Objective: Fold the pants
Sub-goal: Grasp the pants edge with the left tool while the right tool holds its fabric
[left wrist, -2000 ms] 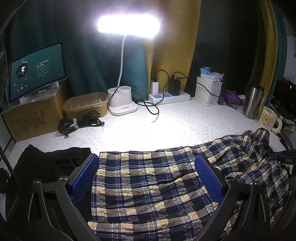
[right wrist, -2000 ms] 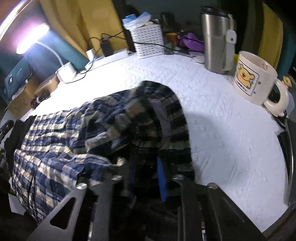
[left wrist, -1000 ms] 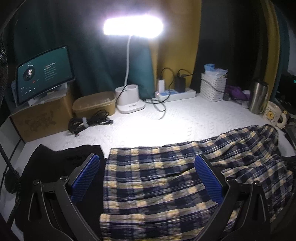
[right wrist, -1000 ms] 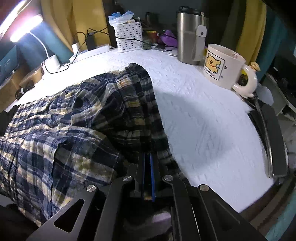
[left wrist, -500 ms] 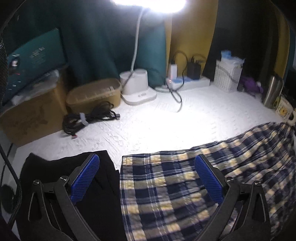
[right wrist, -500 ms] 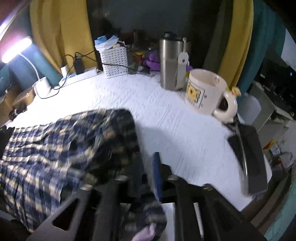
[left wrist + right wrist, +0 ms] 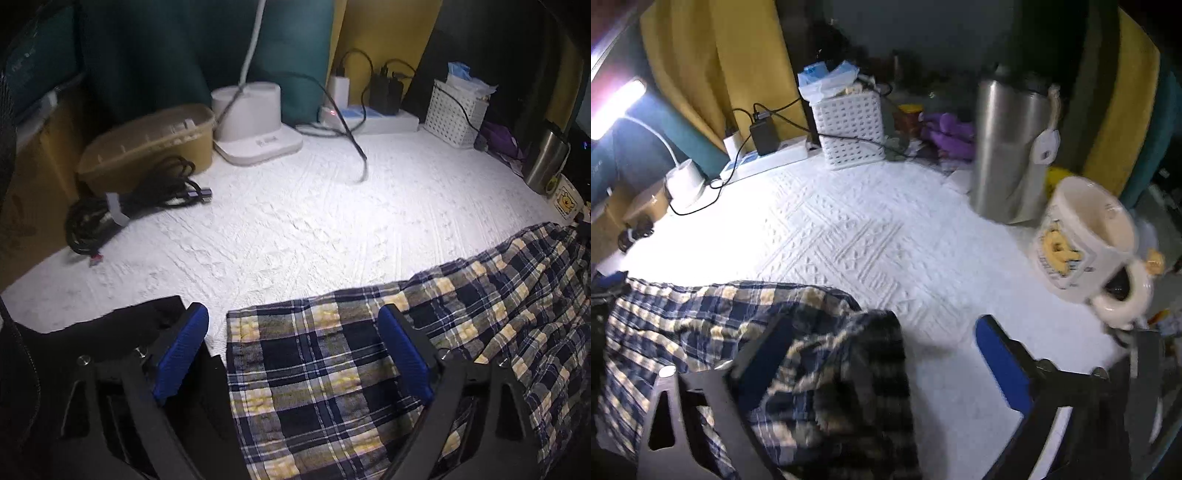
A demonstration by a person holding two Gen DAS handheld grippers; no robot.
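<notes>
Left hand-held gripper (image 7: 291, 354) closing, empty, over blue-and-yellow plaid cotton pants (image 7: 369, 376) | right hand-held gripper (image 7: 871, 365) opening, cloth unpinched | step: regrasp | next: hem corner to be pinched

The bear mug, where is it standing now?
In the right wrist view, the bear mug stands at the right on the white cover, beside the steel tumbler.
</notes>
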